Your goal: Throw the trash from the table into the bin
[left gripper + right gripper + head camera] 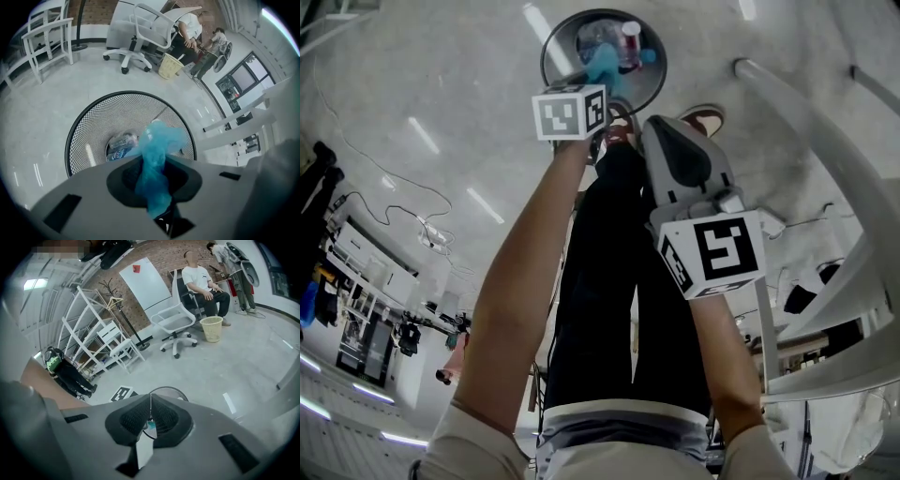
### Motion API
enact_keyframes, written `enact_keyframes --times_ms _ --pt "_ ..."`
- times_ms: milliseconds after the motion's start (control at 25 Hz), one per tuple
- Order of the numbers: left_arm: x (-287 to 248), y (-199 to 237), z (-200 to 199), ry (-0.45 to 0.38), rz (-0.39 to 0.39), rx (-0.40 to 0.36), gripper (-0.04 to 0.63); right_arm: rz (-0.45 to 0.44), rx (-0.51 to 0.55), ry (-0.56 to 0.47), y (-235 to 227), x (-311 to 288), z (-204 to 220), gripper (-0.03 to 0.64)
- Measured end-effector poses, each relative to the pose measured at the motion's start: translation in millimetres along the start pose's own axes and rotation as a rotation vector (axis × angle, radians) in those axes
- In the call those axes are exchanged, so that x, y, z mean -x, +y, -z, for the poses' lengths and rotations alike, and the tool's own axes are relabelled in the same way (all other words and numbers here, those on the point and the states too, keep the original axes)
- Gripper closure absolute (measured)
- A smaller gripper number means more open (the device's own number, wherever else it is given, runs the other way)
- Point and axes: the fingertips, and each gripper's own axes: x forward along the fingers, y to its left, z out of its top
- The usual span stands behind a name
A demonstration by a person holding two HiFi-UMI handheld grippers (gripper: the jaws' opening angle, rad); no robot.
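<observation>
The left gripper [154, 185] is tipped steeply down over the black wire-mesh bin [101, 117] on the floor. Its jaws are nearly together and pinch a blue plastic scrap [157, 150], so the scrap is off the table and hangs right above the bin's mouth. Some discarded packaging [120, 143] already lies at the bottom. From where I stand the scrap looks like thin, crumpled film (a bag or a glove, I can't tell which). I'd judge it almost weightless, limp and rather slick, with nothing in it to break. The pinch on its bunched middle seems the right hold, since a loose edge would slide out. Being so light, it may cling to the pads or drift when let go. The right gripper [150, 420] is held off to the side, jaws closed on nothing.
</observation>
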Motion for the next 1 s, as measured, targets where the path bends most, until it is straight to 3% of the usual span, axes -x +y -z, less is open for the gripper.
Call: enact_keyframes --times_ms 400,680,1000 --pt "0.1 5.5 0.7 0.021 -0.038 0.027 0.426 0.002 -0.003 -0.003 -1.5 3.7 -2.6 0.597" --pt "-1.5 2.7 0.1 0.009 -0.019 0.035 0.279 0.001 -0.003 -0.005 -1.3 5.7 -1.8 0.597" --pt "1.7 0.2 0.3 0.002 -0.016 0.021 0.249 0.004 -0.007 -0.011 -2.9 10.6 -1.0 0.597"
